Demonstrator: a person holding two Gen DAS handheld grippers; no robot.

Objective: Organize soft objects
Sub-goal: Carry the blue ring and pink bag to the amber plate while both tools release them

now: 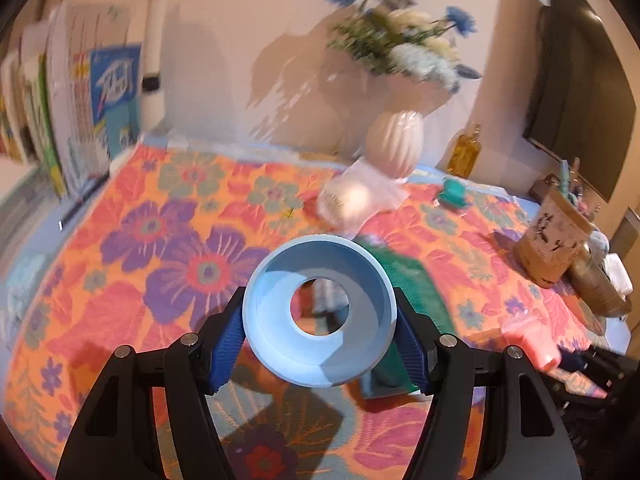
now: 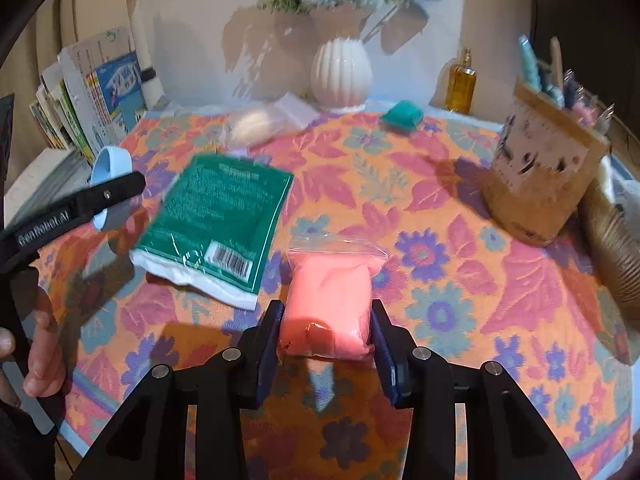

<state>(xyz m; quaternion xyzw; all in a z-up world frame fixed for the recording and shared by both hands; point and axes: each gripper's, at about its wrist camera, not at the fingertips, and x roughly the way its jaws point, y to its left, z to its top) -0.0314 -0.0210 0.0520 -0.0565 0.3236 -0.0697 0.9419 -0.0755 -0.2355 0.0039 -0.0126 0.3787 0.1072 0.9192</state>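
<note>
My left gripper (image 1: 320,332) is shut on a light blue ring-shaped holder (image 1: 320,312) and holds it above the floral cloth (image 1: 140,240). It also shows in the right wrist view (image 2: 110,178) at the far left. My right gripper (image 2: 326,340) is shut on a pink soft pack in a clear bag (image 2: 330,300) at the table's front; the pack also shows in the left wrist view (image 1: 532,344). A green flat pack (image 2: 216,224) lies between the two grippers. A pale soft object in a clear bag (image 2: 256,126) and a small teal item (image 2: 402,116) lie further back.
A white ribbed vase with flowers (image 2: 340,72) stands at the back centre, an amber bottle (image 2: 460,84) to its right. A brown paper holder with utensils (image 2: 540,172) stands at the right. Books and leaflets (image 2: 92,100) lean at the left edge.
</note>
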